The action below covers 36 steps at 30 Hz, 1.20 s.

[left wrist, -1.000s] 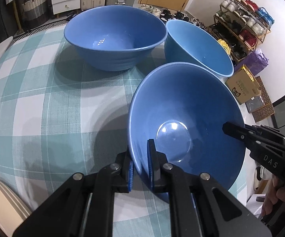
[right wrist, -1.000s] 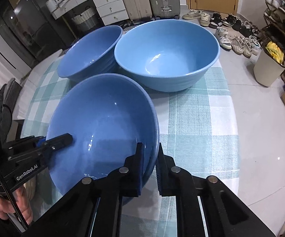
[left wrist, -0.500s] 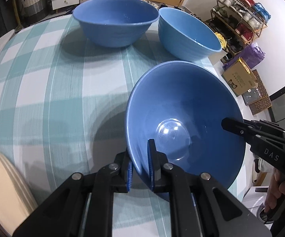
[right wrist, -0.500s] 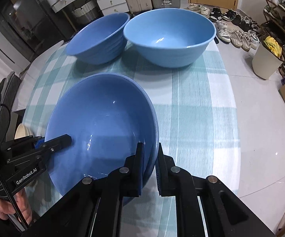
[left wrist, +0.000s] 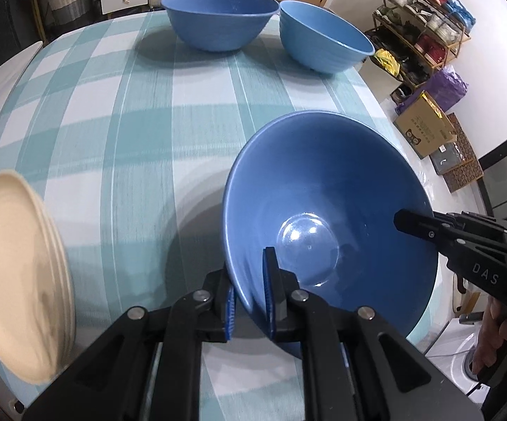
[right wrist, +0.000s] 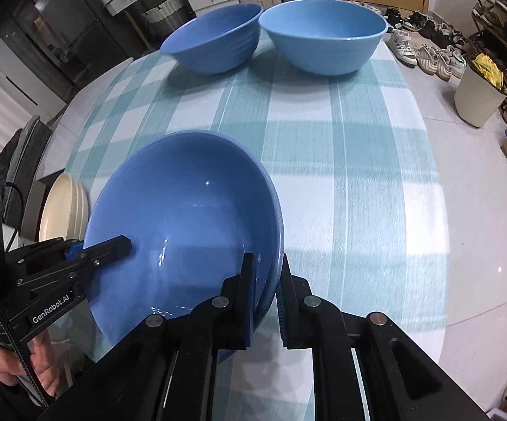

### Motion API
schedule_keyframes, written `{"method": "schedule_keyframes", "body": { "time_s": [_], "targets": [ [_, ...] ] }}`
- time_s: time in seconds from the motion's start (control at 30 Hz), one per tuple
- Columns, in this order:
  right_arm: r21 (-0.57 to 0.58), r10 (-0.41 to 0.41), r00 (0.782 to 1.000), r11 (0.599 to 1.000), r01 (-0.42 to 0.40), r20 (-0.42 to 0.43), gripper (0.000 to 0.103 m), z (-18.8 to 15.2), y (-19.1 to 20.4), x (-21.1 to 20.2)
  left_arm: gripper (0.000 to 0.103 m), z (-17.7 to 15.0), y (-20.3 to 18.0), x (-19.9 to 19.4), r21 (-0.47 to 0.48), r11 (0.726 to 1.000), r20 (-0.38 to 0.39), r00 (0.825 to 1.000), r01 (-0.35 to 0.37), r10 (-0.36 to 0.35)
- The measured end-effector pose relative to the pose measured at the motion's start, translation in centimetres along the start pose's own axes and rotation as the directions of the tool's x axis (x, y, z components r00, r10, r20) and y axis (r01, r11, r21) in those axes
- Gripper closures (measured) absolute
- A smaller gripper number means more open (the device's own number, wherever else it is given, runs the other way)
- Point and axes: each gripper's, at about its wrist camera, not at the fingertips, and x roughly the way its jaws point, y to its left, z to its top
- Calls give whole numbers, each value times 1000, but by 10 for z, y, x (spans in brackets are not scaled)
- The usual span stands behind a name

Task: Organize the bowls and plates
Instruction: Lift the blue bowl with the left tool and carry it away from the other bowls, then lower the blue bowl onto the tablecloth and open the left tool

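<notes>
Teal-and-white checked cloth covers the table [left wrist: 120,133], which fills most of both wrist views and carries everything else. Largest on it is the wide blue bowl [left wrist: 218,14] at the top centre of the left wrist view; in the right wrist view it sits at the upper left of the frame [right wrist: 215,45]. Just beside it, rims close together, stands the lighter blue bowl [left wrist: 327,45], seen at the top centre-right of the right wrist view [right wrist: 323,38]. Well apart from that pair, in the lower centre of each frame, is the held blue bowl [left wrist: 327,217], tilted so its glossy inside faces the cameras [right wrist: 183,217], casting a shadow on the cloth below it. The left tongs [left wrist: 250,298] are clenched on its near rim, one blue-padded finger inside the bowl and one outside; from the right wrist view they enter at the lower left [right wrist: 113,249], gripping the opposite edge. The right tongs [right wrist: 265,287] are likewise clamped on the rim, one finger inside and one outside, and show at the right edge of the left wrist view [left wrist: 415,224]. A stack of cream plates [left wrist: 18,273] lies at the lower left of the left wrist view, blurred, and shows behind the held bowl's left side in the right wrist view [right wrist: 64,207].
</notes>
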Motion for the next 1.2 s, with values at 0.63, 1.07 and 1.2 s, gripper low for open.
{"method": "schedule_keyframes", "body": {
  "time_s": [0.63, 1.07, 1.2],
  "targets": [
    [37, 19, 1000, 999, -19, -8, 92, -44, 4, -11, 93, -24, -2, 0, 2, 999, -12, 999, 35, -35],
    [90, -18, 996, 996, 11, 82, 62, -41, -5, -25, 59, -20, 22, -20, -66, 998, 111, 994, -13, 20],
    [111, -14, 982, 994, -7, 188, 59, -44, -10, -44, 56, -19, 27, -35, -79, 997, 159, 987, 15, -2]
  ]
}}
